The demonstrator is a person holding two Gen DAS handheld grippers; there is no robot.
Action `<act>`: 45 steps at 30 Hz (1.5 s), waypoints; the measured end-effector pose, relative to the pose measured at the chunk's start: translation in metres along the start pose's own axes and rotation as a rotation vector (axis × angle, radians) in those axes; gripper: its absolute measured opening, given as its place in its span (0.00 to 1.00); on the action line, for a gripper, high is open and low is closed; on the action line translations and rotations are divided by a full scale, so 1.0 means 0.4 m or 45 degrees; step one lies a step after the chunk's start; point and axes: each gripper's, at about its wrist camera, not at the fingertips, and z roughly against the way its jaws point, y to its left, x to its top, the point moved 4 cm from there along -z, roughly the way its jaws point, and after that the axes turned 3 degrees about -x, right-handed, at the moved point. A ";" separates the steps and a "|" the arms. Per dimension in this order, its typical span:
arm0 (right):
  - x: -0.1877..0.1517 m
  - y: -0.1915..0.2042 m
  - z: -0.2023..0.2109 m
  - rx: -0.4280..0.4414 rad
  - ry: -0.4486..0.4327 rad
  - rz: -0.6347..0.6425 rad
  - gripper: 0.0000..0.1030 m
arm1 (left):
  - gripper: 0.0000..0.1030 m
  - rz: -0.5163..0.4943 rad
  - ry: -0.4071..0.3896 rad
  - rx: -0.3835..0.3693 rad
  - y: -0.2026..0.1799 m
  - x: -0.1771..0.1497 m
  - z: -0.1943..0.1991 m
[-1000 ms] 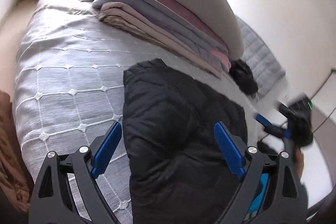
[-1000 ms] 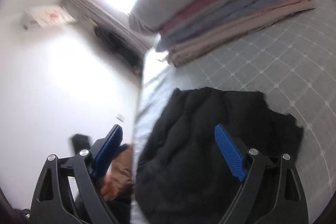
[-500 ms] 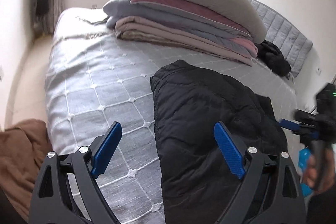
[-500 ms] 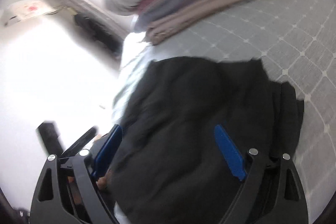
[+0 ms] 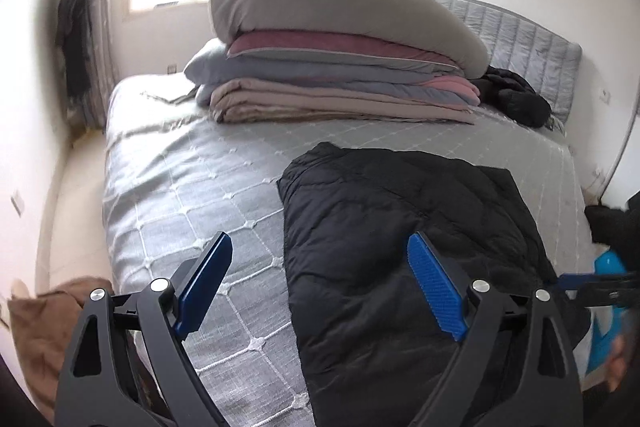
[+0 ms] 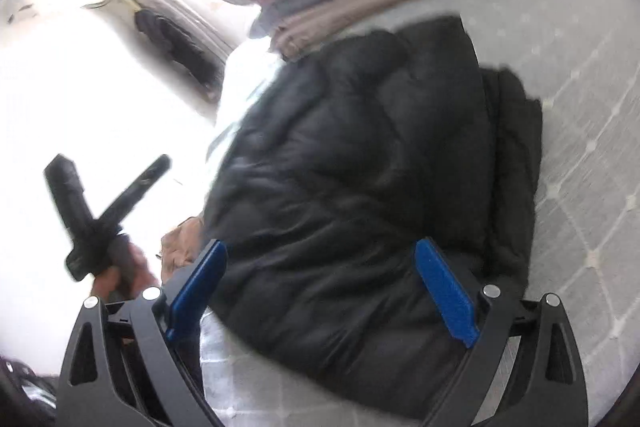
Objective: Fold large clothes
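Note:
A black puffy jacket (image 5: 404,247) lies folded on the grey quilted bed (image 5: 192,179), near its front edge. In the left wrist view my left gripper (image 5: 320,247) hovers open over the jacket's left edge, with nothing between its blue pads. The right wrist view is blurred and shows the same jacket (image 6: 360,187) close below my right gripper (image 6: 320,251). Its jaws are opening, and the pads are apart from the fabric. A hand (image 6: 120,275) holds the left gripper (image 6: 112,163) at the left of that view.
A stack of folded blankets (image 5: 340,95) topped by a grey pillow (image 5: 340,11) fills the far side of the bed. A dark garment (image 5: 516,99) lies by the padded headboard (image 5: 532,43). Brown cloth (image 5: 48,327) lies on the floor at the left. Dark clothes (image 5: 76,39) hang by the window.
The left wrist view has rolled level and drawn back, so more of the bed shows. The right gripper has swept in over the jacket, which now fills its view.

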 end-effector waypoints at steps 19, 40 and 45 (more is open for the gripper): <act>-0.105 -0.030 -0.064 -0.050 0.124 -0.070 0.93 | 0.83 -0.146 -0.071 -0.087 -0.085 -0.009 0.069; 0.242 0.018 0.004 -0.211 -0.208 0.138 0.93 | 0.83 -0.192 -0.038 -0.102 -0.123 -0.026 0.047; 0.331 -0.118 -0.193 -0.443 -0.018 0.081 0.93 | 0.83 -0.218 -0.011 -0.105 -0.137 -0.037 0.033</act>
